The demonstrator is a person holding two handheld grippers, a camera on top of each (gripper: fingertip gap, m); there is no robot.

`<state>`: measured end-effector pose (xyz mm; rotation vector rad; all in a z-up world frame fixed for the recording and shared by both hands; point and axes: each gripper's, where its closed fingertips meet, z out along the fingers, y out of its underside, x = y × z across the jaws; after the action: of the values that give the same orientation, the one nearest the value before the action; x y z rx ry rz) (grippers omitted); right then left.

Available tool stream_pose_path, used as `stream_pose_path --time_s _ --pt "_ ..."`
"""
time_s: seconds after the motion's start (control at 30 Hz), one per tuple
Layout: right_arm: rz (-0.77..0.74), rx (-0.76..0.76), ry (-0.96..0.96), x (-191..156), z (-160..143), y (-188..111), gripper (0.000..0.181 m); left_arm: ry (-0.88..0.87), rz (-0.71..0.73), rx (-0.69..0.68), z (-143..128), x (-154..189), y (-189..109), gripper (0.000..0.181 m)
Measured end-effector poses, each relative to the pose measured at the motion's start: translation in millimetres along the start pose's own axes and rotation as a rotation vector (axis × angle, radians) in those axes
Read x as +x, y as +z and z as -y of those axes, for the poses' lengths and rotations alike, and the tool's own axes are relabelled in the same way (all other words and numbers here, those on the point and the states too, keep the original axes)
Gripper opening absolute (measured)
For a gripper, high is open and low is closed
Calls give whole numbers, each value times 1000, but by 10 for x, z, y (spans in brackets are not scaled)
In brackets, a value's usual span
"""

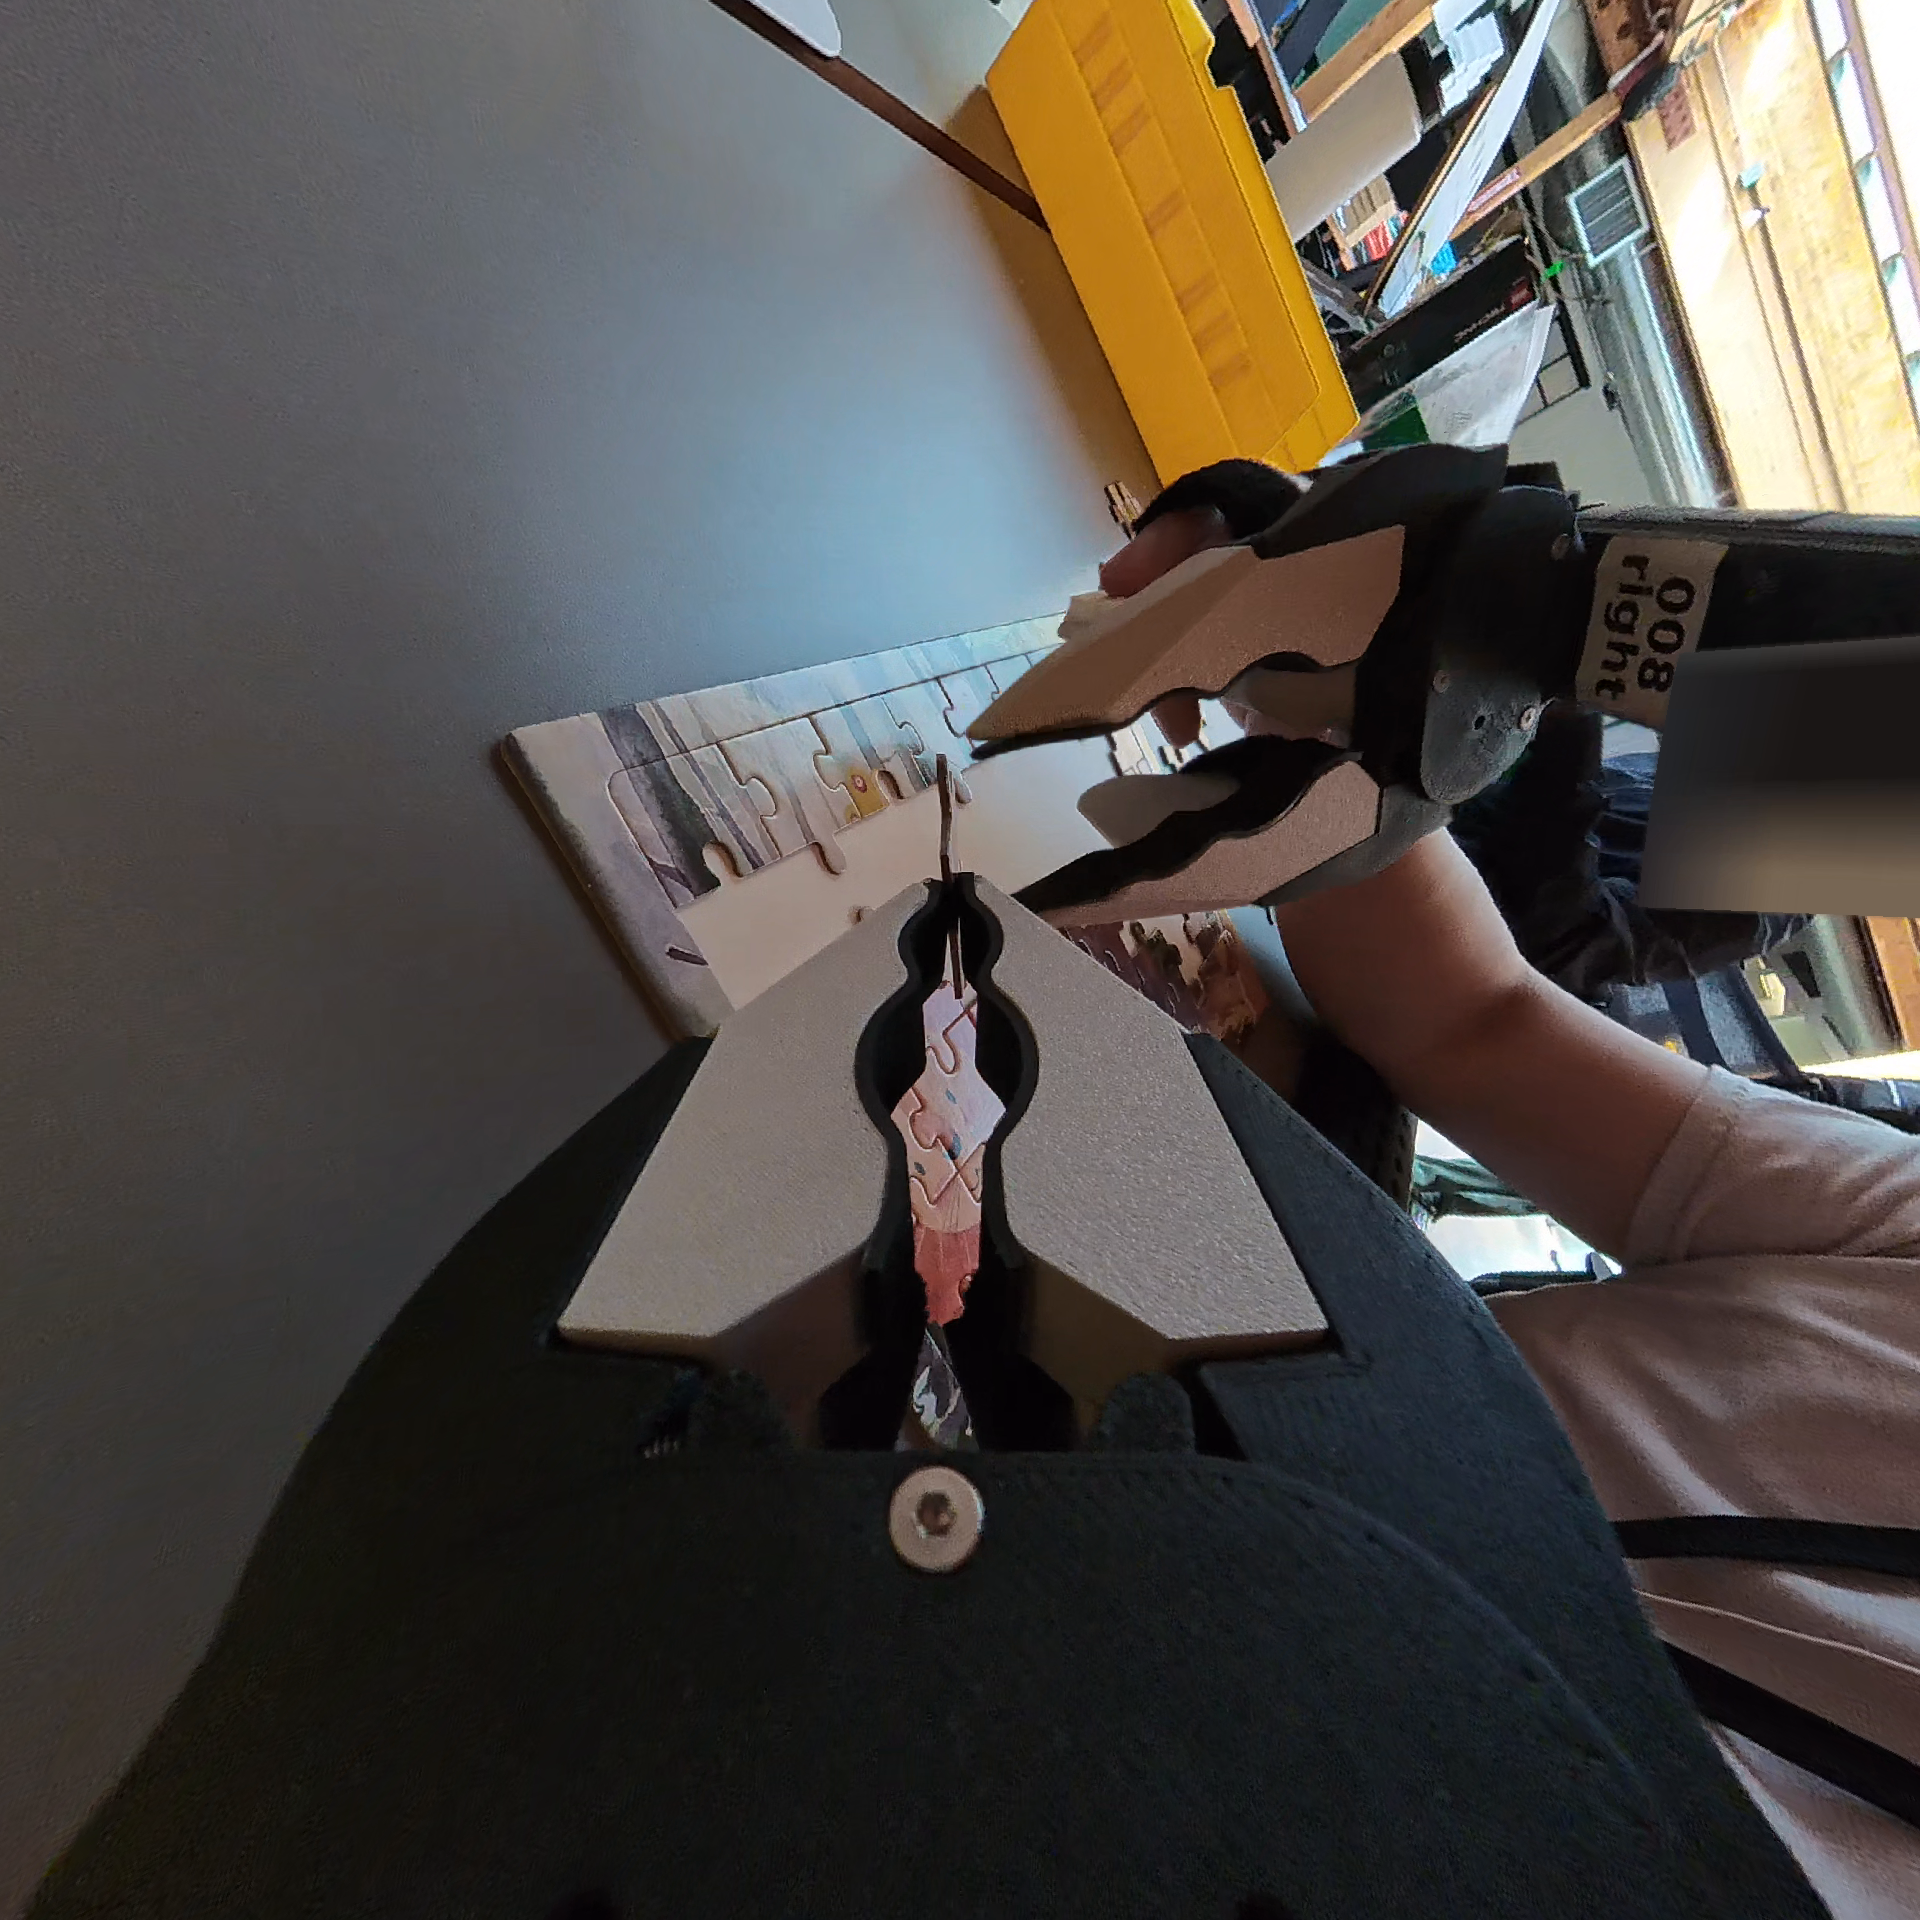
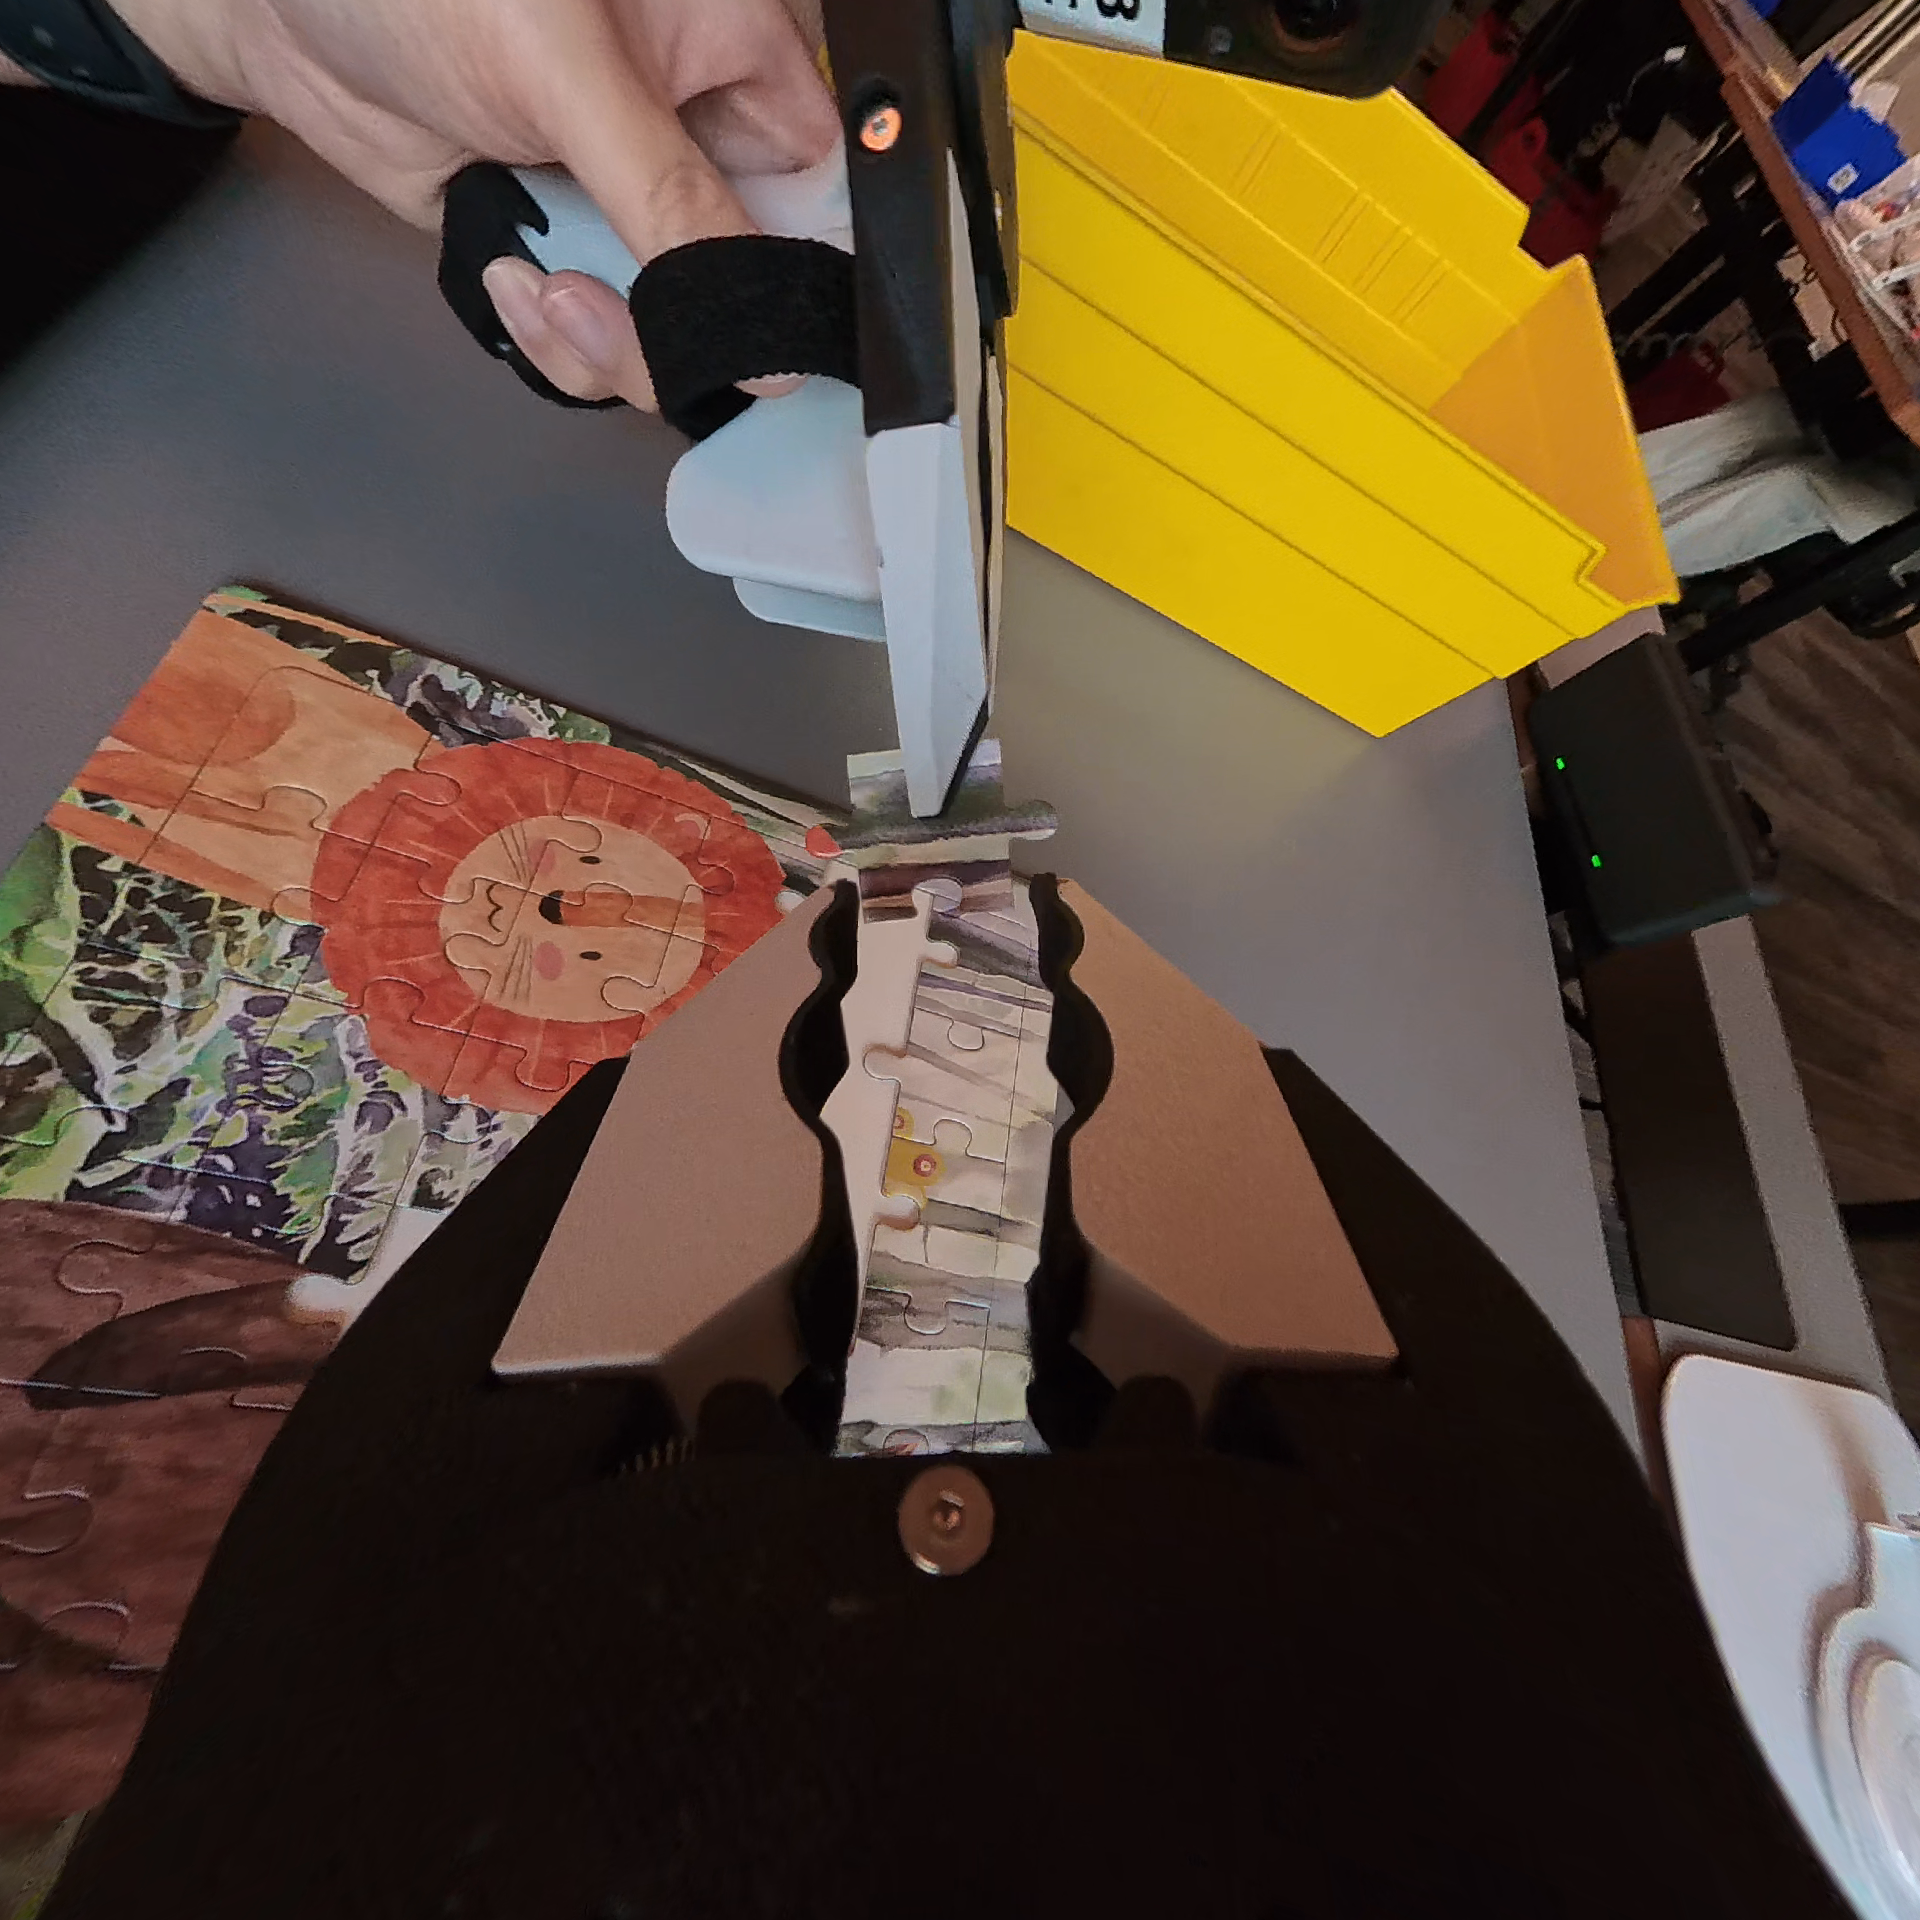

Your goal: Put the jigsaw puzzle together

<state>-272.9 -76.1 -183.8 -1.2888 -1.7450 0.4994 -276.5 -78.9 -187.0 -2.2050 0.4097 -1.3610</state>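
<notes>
A lion jigsaw puzzle (image 2: 468, 935) lies partly assembled on the grey table (image 2: 1299, 935); it also shows in the left wrist view (image 1: 665, 790), with a bare white gap in it. My left gripper (image 1: 951, 894) is shut on a loose puzzle piece (image 1: 943, 821), seen edge-on and held just above the puzzle's edge. In the right wrist view the left gripper (image 2: 951, 800) comes down from above with the piece (image 2: 1013, 821) at the puzzle's far corner. My right gripper (image 2: 940, 904) is open and empty, just behind that piece; it also shows in the left wrist view (image 1: 1008, 810).
A yellow plastic bin (image 2: 1299, 416) stands on the table behind the puzzle, also seen in the left wrist view (image 1: 1164, 260). A black device (image 2: 1642, 800) with green lights sits at the table's right edge. White dishes (image 2: 1787, 1558) lie at the right. Shelves fill the background. Only a small space, under 4 cm, lies between the two pairs of fingers.
</notes>
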Motion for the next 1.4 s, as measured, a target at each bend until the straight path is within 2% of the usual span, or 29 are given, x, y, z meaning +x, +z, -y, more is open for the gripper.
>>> stream_pose_path --time_s 0.2,0.3,0.37,0.47,0.6,0.7,1.0,1.4 --pt "-31 -34 -73 -28 -5 34 29 1 -29 4 6 54 2 0" --pt "-14 -45 -41 -34 -7 23 29 -5 -19 26 43 41 -12 2" --pt "15 -119 33 -34 -110 22 29 12 46 70 121 -26 -52 17" --pt "45 -251 184 -49 -265 66 29 136 206 97 204 -123 -136 20" --pt "63 -387 285 -129 -376 198 29 247 404 15 115 -308 -135 18" --pt "112 -405 340 -233 -352 267 29 254 422 -68 -4 -359 -69 10" --pt "107 -476 363 -237 -409 308 30 368 518 -195 -150 -441 23 5" --pt "51 -508 373 -158 -434 316 33 412 581 -269 -237 -532 50 5"
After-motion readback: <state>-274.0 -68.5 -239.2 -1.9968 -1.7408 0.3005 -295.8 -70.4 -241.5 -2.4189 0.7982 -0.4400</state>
